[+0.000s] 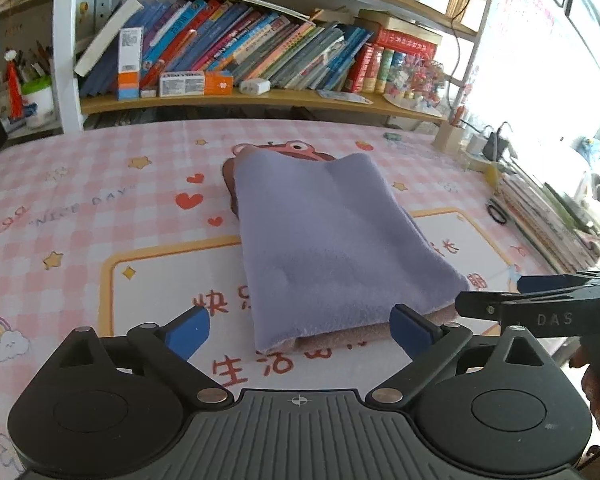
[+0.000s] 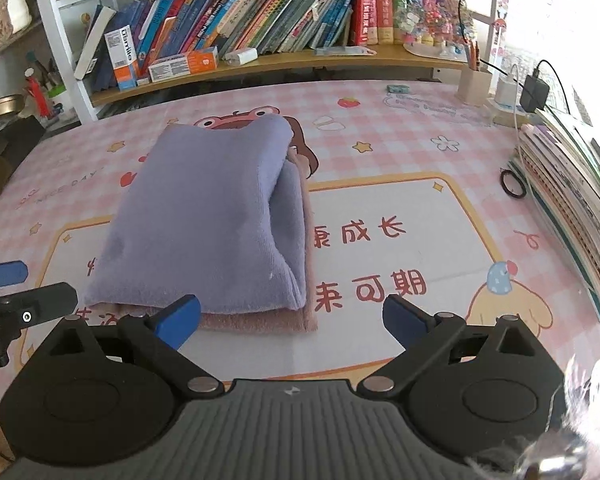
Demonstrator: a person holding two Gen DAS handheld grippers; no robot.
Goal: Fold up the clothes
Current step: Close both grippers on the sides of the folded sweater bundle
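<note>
Your left gripper (image 1: 302,336) and right gripper (image 2: 292,320) both gape wide, holding nothing, just short of the folded lavender fleece garment (image 1: 332,248) lying on the pink checked tablecloth (image 1: 100,184); beyond it stands the wooden bookshelf (image 1: 260,98).

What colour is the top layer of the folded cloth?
Lilac purple top layer, over a pink layer; clearest in the right wrist view.
</note>
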